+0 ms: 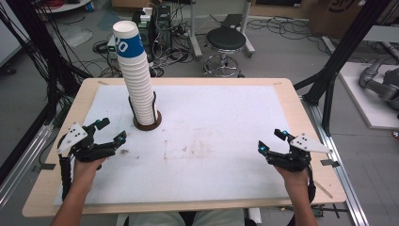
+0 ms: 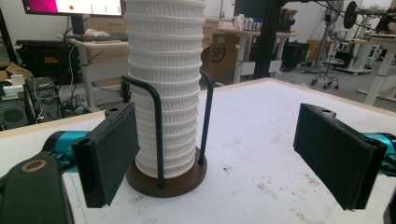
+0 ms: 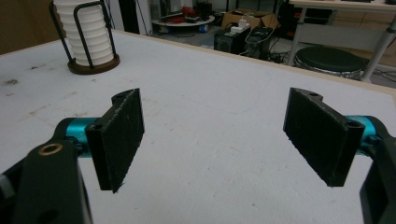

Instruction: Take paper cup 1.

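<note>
At the upper left of the high view, the stack of paper cups stands upright in its wire holder on the table. Lower left, the left gripper is open near the holder; lower right, the right gripper is open, well apart.

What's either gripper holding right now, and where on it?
Nothing. The left gripper and right gripper both stand open with nothing between the pads; the cup stack sits untouched in its holder.
</note>
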Motion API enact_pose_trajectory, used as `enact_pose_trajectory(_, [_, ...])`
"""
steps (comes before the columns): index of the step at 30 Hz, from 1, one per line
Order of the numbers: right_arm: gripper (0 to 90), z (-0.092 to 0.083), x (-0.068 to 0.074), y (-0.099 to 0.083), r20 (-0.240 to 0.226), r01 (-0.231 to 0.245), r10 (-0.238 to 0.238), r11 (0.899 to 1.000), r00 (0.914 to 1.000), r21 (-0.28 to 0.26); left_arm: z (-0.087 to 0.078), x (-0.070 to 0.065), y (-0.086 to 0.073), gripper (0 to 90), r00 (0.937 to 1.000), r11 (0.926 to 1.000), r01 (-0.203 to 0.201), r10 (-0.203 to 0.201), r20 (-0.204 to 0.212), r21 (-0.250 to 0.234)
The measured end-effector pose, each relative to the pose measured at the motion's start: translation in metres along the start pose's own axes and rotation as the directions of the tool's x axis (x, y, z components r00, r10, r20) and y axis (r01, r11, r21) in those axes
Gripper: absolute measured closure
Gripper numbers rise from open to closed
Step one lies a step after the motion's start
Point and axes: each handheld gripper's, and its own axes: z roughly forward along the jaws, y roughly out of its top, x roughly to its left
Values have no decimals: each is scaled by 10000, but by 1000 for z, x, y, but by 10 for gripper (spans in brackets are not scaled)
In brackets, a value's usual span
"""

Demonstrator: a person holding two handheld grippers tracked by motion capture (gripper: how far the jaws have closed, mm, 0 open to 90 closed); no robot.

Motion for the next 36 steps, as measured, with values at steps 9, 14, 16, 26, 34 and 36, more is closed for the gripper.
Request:
enact_pose_trajectory(9, [209, -1, 0, -1, 1, -13, 13, 10000, 10000, 28, 1, 1, -1, 142, 10000, 10000, 77, -77, -34, 18])
enact_pose_trajectory(14, [209, -1, -1, -1, -43, -2, 2, 10000, 10000, -14, 4, 1, 0, 142, 9999, 9999, 122, -122, -5, 59])
enact_pose_trajectory(16, [209, -1, -2, -1, -56, 0, 0, 10000, 10000, -13, 5, 1, 1, 142, 9998, 9998, 197, -197, -1, 44])
enact_pose_trajectory(26, [209, -2, 1, -2, -160, -98, 100, 9999, 9998, 104, 2, 3, 17, 146, 9988, 9988, 485, -485, 40, 24])
enact_pose_trajectory(34, [209, 0, 3, -1, -208, 4, -1, 9999, 9998, 135, 7, 10, 51, 149, 9975, 9984, 561, -560, 428, -9])
enact_pose_trajectory(36, [209, 1, 4, 0, -286, 12, -8, 9999, 9996, 167, 9, 11, 63, 149, 9976, 9990, 444, -439, 540, -70])
